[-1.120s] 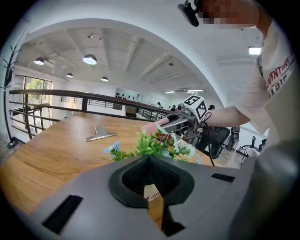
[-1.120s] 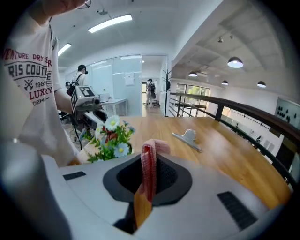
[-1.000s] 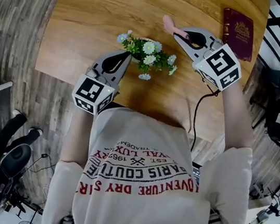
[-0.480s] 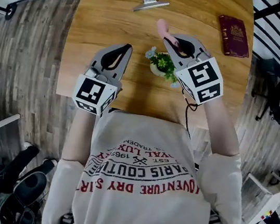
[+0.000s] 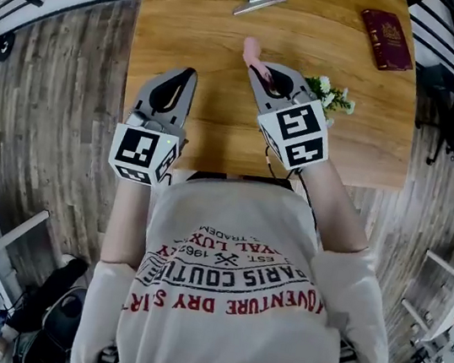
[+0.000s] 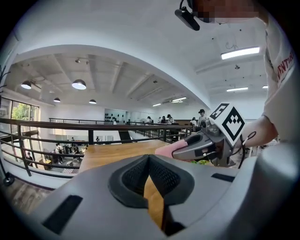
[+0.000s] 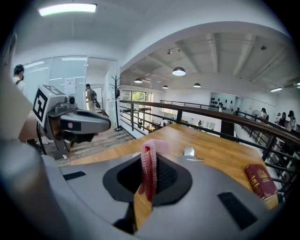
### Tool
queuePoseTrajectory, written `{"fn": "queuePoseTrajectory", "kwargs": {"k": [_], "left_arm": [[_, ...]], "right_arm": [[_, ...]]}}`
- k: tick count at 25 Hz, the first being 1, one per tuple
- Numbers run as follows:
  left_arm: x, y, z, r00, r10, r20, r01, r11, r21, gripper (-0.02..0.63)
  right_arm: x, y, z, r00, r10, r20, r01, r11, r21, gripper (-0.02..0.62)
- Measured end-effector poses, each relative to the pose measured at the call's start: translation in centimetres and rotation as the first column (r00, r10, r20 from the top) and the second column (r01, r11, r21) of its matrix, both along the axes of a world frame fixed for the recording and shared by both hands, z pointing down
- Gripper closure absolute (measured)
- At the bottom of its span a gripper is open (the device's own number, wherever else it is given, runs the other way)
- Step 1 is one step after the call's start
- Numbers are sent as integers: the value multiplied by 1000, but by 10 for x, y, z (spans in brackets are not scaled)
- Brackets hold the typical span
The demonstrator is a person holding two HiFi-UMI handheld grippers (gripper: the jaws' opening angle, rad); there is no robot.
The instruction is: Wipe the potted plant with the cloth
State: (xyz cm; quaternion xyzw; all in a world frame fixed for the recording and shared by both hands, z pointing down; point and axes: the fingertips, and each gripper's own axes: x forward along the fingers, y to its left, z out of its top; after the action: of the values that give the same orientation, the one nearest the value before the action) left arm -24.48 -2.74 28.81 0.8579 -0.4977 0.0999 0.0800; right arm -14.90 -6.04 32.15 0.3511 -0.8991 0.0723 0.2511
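So both grippers are up over the wooden table (image 5: 207,36), and neither is on the plant right now. The right gripper (image 5: 255,67) has its jaws clamped on a pink cloth (image 5: 250,48). In the right gripper view the cloth (image 7: 149,171) is a folded strip pinched right between the jaws of the right gripper (image 7: 146,187), with its top end poking up above them. In the head view that end sticks out past the tips toward the far side of the table.

The left gripper (image 5: 184,74) is off to the left, well apart from the right one. Its jaws are pressed together with nothing in them. The left gripper view shows this clearly, with just bare table (image 6: 117,153) past the closed tips of the left gripper (image 6: 150,174).

The potted plant (image 5: 333,96) has white flowers and green leaves. It sits near the table's right edge, just beside the right gripper's body and partly tucked behind it, so the pot itself is hidden. The cloth isn't touching the plant; it points away from it.

Other stuff on the table: a metal clip (image 5: 260,0) near the far edge and a dark red passport (image 5: 388,39) at the far right corner. Both also show in the right gripper view, the clip (image 7: 189,152) just past the cloth and the passport (image 7: 260,180) off to the right.
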Motion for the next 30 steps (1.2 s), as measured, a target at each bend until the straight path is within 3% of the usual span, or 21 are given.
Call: {"fn": "queuePoseTrajectory", "kwargs": {"k": [6, 11, 18, 30], "left_arm": [[-30, 16, 38, 1000, 22, 21, -20, 996, -84, 591], [-37, 20, 62, 999, 40, -1, -40, 990, -135, 591], [-24, 18, 85, 995, 95, -18, -96, 979, -179, 591], [4, 28, 107, 983, 182, 0, -177, 959, -222, 591]], "right_arm": [[-26, 19, 62, 992, 113, -48, -116, 991, -63, 551], [-15, 17, 101, 963, 255, -86, -261, 963, -71, 551], [31, 9, 132, 883, 457, -105, -465, 883, -69, 551], [89, 18, 155, 727, 680, -94, -686, 718, -116, 551]]}}
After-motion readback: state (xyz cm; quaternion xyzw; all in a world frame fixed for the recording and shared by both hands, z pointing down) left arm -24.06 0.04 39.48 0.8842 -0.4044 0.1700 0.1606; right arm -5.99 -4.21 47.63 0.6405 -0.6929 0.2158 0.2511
